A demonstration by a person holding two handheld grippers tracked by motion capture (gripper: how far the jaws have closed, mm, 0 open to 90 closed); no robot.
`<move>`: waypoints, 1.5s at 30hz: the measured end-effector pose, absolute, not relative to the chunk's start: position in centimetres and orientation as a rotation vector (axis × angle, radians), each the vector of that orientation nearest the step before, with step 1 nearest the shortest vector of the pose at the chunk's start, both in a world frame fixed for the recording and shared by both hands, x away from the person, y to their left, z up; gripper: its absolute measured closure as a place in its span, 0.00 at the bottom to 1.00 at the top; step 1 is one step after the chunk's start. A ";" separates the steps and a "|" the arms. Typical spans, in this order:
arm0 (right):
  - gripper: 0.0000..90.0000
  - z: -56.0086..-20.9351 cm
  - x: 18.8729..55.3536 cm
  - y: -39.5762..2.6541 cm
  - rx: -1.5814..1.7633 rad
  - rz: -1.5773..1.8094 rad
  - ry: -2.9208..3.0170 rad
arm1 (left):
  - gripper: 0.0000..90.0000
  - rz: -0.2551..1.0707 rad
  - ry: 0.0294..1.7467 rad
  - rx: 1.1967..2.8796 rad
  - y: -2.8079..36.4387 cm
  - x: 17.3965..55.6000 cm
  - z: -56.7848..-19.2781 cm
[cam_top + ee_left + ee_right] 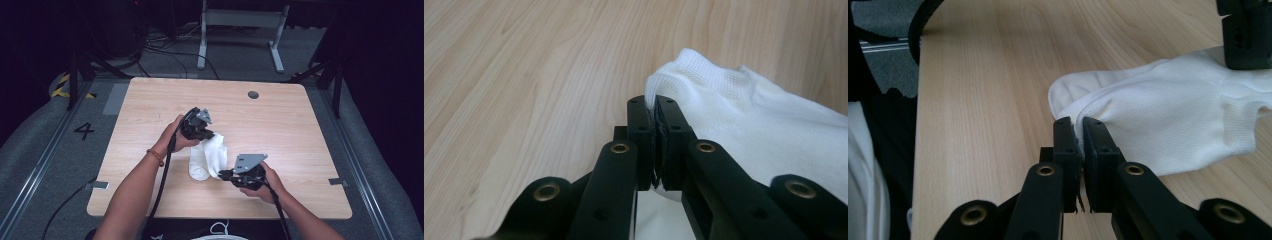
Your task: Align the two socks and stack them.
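A white sock [206, 159] lies in the middle of the wooden table [280, 125], partly lifted between both grippers. My left gripper [212, 136] is shut on the sock's ribbed cuff edge; in the left gripper view the sock [744, 110] is pinched between the closed jaws of the left gripper [654, 107]. My right gripper [223, 174] is shut on the sock's near edge, and in its own view the right gripper [1077, 127] clamps a fold of the sock [1168, 120]. The left gripper [1248, 30] shows at that view's top right, on the sock's far end.
A round grommet hole [253, 94] sits near the table's far edge. Grey metal frame legs [202, 45] stand on the floor behind the table. Cables trail from both grippers toward the near edge. Bare wood surrounds the sock on all sides.
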State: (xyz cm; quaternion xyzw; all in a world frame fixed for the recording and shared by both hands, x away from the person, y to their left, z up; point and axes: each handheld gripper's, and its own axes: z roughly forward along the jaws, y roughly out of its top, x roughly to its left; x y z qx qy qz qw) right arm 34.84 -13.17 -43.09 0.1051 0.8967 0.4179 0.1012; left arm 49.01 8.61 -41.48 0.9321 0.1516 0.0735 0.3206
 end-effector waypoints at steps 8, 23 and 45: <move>0.95 -45.2 36.4 -9.0 0.314 1.190 2.705 | 0.96 0.165 0.480 2.504 11.1 50.1 -44.8; 0.95 -46.5 36.0 -11.6 0.244 1.039 2.855 | 0.96 0.088 0.491 2.490 11.8 47.3 -46.0; 0.95 -43.4 33.3 -12.3 0.125 1.102 2.765 | 0.96 0.143 0.427 2.463 11.2 46.1 -43.8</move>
